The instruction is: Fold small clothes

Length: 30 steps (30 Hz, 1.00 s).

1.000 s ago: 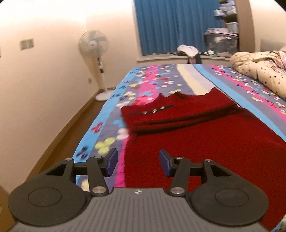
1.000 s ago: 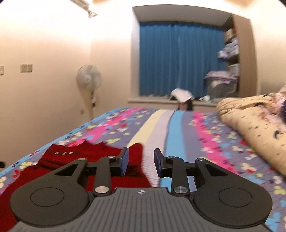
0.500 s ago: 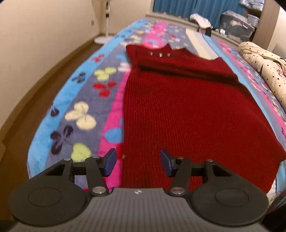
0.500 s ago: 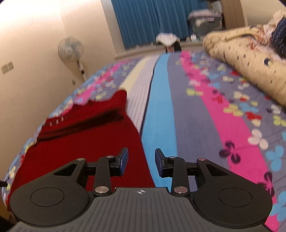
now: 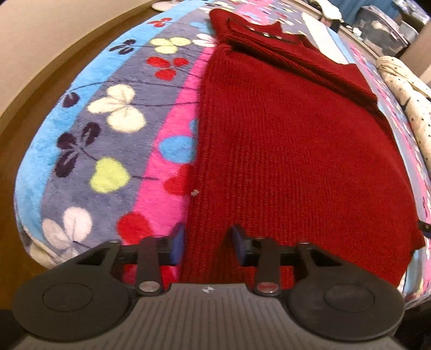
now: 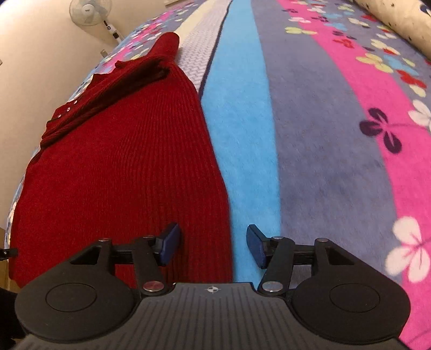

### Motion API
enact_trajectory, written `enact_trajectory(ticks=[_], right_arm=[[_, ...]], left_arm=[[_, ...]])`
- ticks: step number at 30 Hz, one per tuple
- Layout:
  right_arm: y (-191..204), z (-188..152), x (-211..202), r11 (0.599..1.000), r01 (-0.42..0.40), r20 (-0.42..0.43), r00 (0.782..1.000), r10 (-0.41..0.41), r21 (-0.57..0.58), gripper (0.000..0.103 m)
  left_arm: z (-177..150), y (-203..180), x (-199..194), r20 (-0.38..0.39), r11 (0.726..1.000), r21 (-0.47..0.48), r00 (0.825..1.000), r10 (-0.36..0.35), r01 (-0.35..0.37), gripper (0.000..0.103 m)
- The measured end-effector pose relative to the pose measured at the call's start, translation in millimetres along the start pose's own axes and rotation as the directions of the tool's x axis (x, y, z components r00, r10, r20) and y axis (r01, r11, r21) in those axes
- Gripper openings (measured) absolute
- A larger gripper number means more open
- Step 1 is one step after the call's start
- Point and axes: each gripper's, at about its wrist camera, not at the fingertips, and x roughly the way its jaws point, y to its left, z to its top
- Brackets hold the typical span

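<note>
Red ribbed knit sweater [image 5: 296,150] flat on plush floral blanket [image 5: 113,140]

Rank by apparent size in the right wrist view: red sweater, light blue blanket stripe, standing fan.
1. red sweater
2. light blue blanket stripe
3. standing fan, far away and cut off by the frame, so its true size is unsure.

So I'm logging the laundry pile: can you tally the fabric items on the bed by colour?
Red: 1, the knitted sweater
Multicolour floral: 1, the blanket
Cream, spotted: 1, the duvet
Total: 3
</note>
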Motion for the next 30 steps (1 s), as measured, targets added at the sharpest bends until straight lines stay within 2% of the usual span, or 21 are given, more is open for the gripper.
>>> enact_trajectory(ticks=[1, 2, 4, 5, 7, 9, 12, 16, 17, 19, 21, 22, 24, 26, 27, 28, 29, 30], right_arm=[[3, 1, 1, 1.0, 0.002, 0.006, 1.0, -0.002, -0.012, 0.051], [6, 2, 1, 1.0, -0.008, 0.012, 1.0, 0.008, -0.03, 0.034], [11, 5, -1, 0.998, -0.036, 0.022, 0.999, 0.037, -0.053, 0.02], [14, 5, -4, 0.997, -0.036, 0.034, 0.999, 0.038, -0.072, 0.008], [11, 9, -12, 0.996, -0.066, 0.052, 0.996, 0.069, -0.053, 0.008], [3, 15, -28, 0.992, -0.124, 0.1, 0.987, 0.124, -0.01, 0.007], [-9, 17, -69, 0.958, -0.281, 0.2, 0.943, 0.266, 0.054, 0.007], [-27, 10, -116, 0.934, -0.349, 0.309, 0.899, 0.309, 0.081, 0.005], [-32, 6, -127, 0.924, -0.37, 0.335, 0.886, 0.32, 0.094, 0.005], [-35, -5, -142, 0.922, -0.379, 0.36, 0.873, 0.328, 0.081, 0.004], [-39, -14, -147, 0.923, -0.374, 0.352, 0.878, 0.324, 0.085, 0.004], [-38, -17, -146, 0.931, -0.352, 0.33, 0.893, 0.305, 0.092, 0.005], [-30, -18, -127, 0.969, -0.236, 0.226, 0.95, 0.214, 0.078, 0.005], [-21, -18, -100, 0.982, -0.178, 0.094, 0.981, 0.171, 0.067, 0.009], [-17, -19, -89, 0.987, -0.147, 0.045, 0.989, 0.144, 0.064, 0.011], [-16, -18, -81, 0.992, -0.111, 0.017, 0.994, 0.11, 0.061, 0.011], [-15, -19, -75, 0.995, -0.081, -0.003, 0.997, 0.082, 0.061, 0.023], [-15, -19, -71, 0.995, -0.071, -0.009, 0.997, 0.072, 0.065, 0.032]], left_arm=[[-1, -2, -1, 0.0, 1.0, 0.004, 1.0, -0.005, 0.005, 0.026], [-1, -3, -3, 0.004, 1.0, 0.009, 1.0, -0.007, 0.007, 0.018], [-2, -3, -9, 0.023, 1.0, 0.011, 1.0, -0.017, 0.016, 0.014], [-2, -4, -13, 0.041, 0.999, 0.019, 0.999, -0.027, 0.026, 0.013], [-4, -10, -24, 0.087, 0.997, 0.06, 0.995, -0.048, 0.042, 0.013], [-8, -17, -42, 0.154, 0.989, 0.127, 0.984, -0.092, 0.073, 0.012], [-15, -20, -71, 0.237, 0.977, 0.172, 0.957, -0.165, 0.126, 0.012], [-25, -12, -106, 0.328, 0.965, 0.166, 0.911, -0.25, 0.205, 0.011], [-28, -7, -112, 0.336, 0.963, 0.149, 0.905, -0.261, 0.223, 0.011], [-33, 1, -116, 0.317, 0.962, 0.104, 0.908, -0.273, 0.252, 0.01], [-31, 8, -107, 0.253, 0.966, 0.045, 0.933, -0.256, 0.253, 0.011], [-30, 10, -99, 0.211, 0.97, 0.019, 0.947, -0.242, 0.243, 0.011], [-25, 7, -76, 0.109, 0.978, -0.007, 0.972, -0.206, 0.208, 0.012], [-21, 3, -58, 0.04, 0.986, -0.012, 0.985, -0.166, 0.167, 0.015], [-20, 2, -54, 0.027, 0.989, -0.02, 0.989, -0.149, 0.149, 0.017], [-19, 5, -51, 0.027, 0.99, -0.034, 0.99, -0.138, 0.139, 0.023], [-17, 7, -51, 0.034, 0.989, -0.055, 0.99, -0.136, 0.138, 0.033], [-15, 10, -51, 0.041, 0.987, -0.074, 0.99, -0.138, 0.14, 0.037]])
